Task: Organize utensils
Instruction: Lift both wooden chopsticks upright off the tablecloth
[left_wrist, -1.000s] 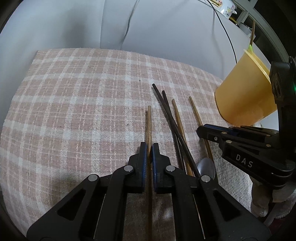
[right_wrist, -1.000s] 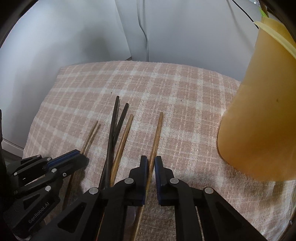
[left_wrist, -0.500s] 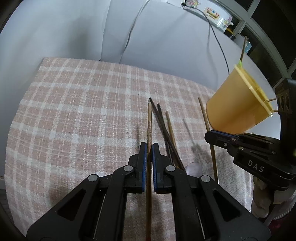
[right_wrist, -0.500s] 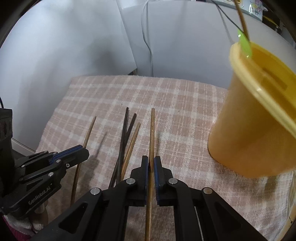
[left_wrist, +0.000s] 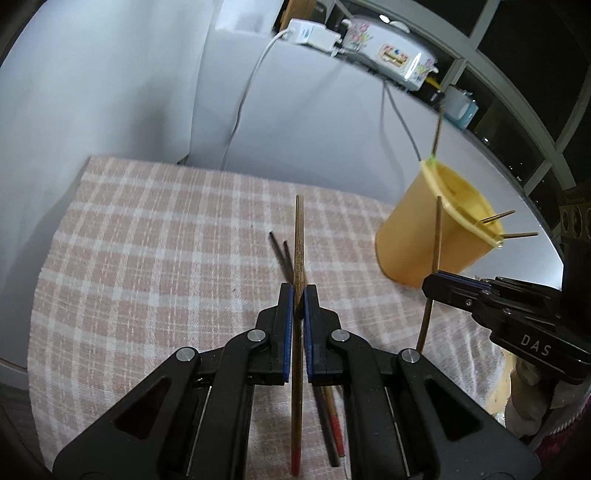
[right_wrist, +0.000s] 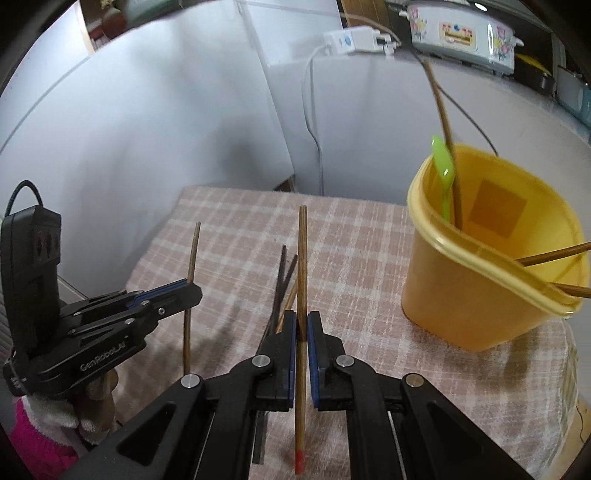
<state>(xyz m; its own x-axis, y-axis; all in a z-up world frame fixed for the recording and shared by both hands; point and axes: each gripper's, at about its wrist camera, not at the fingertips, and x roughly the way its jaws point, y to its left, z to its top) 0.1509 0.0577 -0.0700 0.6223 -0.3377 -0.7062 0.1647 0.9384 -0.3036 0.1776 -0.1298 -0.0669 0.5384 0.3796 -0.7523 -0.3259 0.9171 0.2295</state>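
From the left wrist camera, the checked pink-and-white cloth fills the lower half, with pale panels behind it. At centre, the left gripper has its blue-padded fingers pressed tight on a wooden chopstick whose red-tipped end hangs toward 6 o'clock and whose other end points to 12, held clear of the cloth. Just beside it, toward 11 o'clock of the fingertips, two dark chopsticks lie on the cloth, and more red-ended sticks show beneath the gripper at 5 o'clock. At 3 o'clock the right gripper pinches a second wooden chopstick, nearly upright in front of the yellow plastic cup, which stands on the cloth at 2 o'clock with several sticks jutting from its rim. From the right wrist camera, the left gripper is at 9 o'clock, clamped on its thin chopstick above a pink sleeve. At centre the right gripper is closed on its own chopstick, red tip at 6 o'clock, the dark chopsticks on the cloth just left of it. At 3 o'clock the yellow cup holds a green utensil and brown sticks.
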